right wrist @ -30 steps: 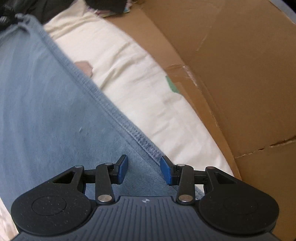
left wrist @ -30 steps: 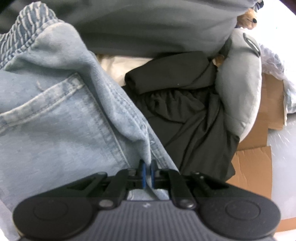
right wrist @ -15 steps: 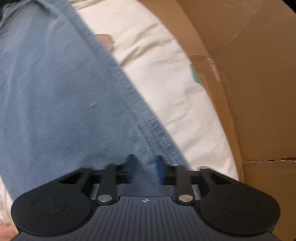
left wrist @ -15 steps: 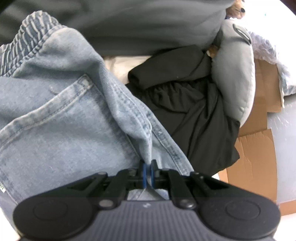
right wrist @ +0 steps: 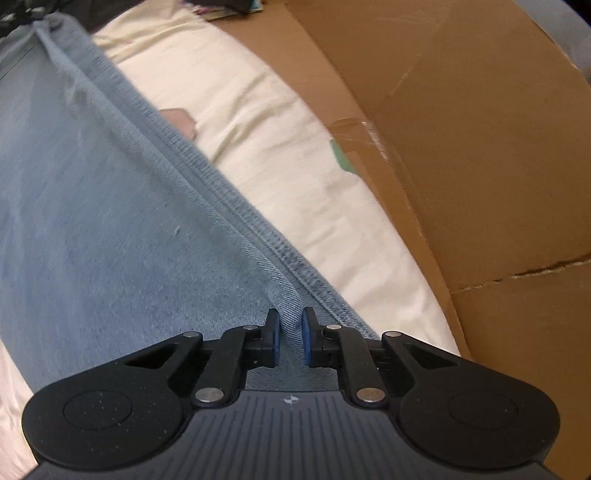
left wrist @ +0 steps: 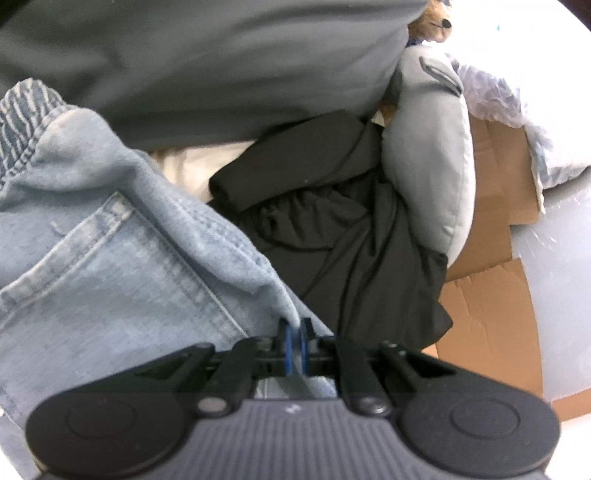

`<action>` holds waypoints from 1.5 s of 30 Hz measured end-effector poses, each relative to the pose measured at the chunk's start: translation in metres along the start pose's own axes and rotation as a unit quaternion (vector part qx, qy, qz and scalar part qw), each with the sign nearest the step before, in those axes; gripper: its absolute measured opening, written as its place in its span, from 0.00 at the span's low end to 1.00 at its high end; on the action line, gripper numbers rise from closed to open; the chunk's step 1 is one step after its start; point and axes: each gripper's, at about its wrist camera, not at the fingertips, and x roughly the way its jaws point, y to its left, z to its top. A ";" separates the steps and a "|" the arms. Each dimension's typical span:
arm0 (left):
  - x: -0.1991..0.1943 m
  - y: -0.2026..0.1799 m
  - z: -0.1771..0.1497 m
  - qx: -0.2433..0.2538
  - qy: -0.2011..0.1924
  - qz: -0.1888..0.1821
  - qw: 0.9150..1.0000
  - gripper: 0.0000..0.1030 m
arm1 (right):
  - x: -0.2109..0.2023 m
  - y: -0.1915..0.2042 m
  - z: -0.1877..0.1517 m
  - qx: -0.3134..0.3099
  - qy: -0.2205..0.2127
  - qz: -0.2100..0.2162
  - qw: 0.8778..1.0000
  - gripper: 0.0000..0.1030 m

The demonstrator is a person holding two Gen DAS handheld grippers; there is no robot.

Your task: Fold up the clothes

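Your jeans (right wrist: 110,221) lie on a cream sheet (right wrist: 258,122) beside cardboard (right wrist: 461,147); left tool (left wrist: 294,345) pinches denim, right tool (right wrist: 289,338) closing on a fold.

Light blue denim jeans (left wrist: 110,266), back pocket and gathered waistband shown, rumpled, a stitched side seam pinched up over cream bedding (right wrist: 258,122)

Jeans (left wrist: 110,266) waistband cut off left; plush toy (left wrist: 430,24) mostly hidden.
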 end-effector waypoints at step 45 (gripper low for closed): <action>0.041 -0.078 -0.041 0.170 0.031 0.033 0.984 0.39 | -0.063 -0.047 -0.122 0.235 -0.060 -0.083 0.966 0.41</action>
